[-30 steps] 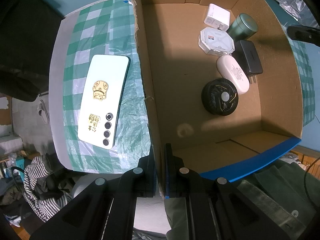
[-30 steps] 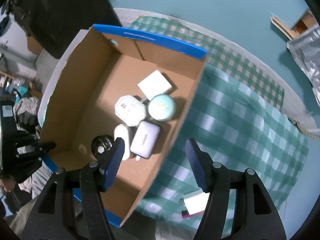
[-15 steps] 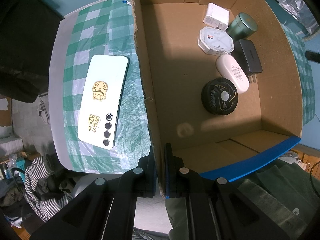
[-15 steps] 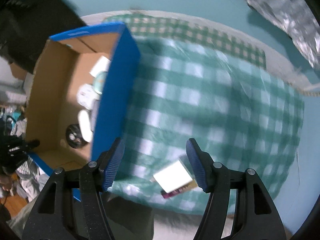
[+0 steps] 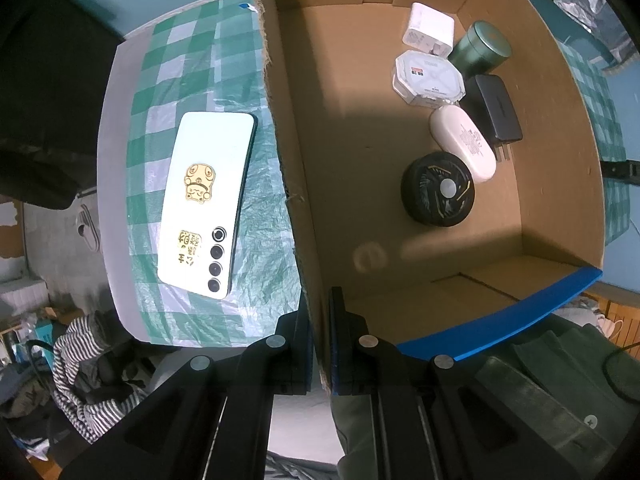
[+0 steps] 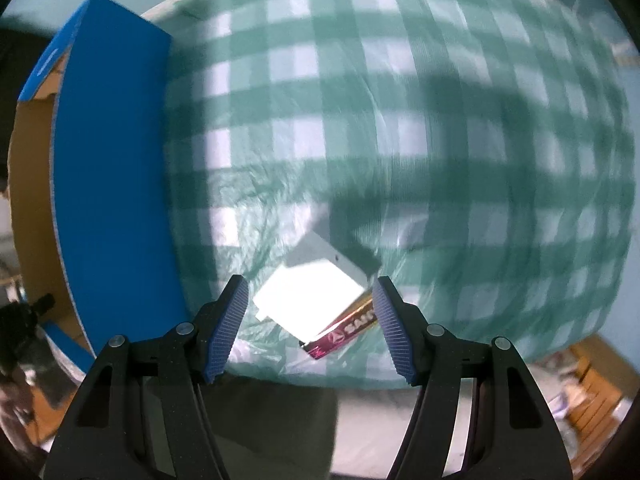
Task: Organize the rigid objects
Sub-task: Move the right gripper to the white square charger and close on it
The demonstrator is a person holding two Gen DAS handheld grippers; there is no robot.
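Left gripper [image 5: 319, 340]: we have its jaws pinching the near wall of the cardboard box [image 5: 560, 184].
Box contents: ahead and right of those jaws we see a black round fan [image 5: 438, 188], white oval case [image 5: 462, 142], black charger [image 5: 494, 110], octagonal white box [image 5: 428, 78], green tin [image 5: 480, 48] and white adapter [image 5: 428, 30].
Phone [image 5: 206, 202]: ahead-left of the jaws, outside the box on the checked cloth [image 5: 180, 60].
Right gripper [image 6: 310, 318]: jaws spread wide, holding nothing.
White card [image 6: 310, 296]: we see it between the spread jaws, lying over a magenta packet [image 6: 344, 334].
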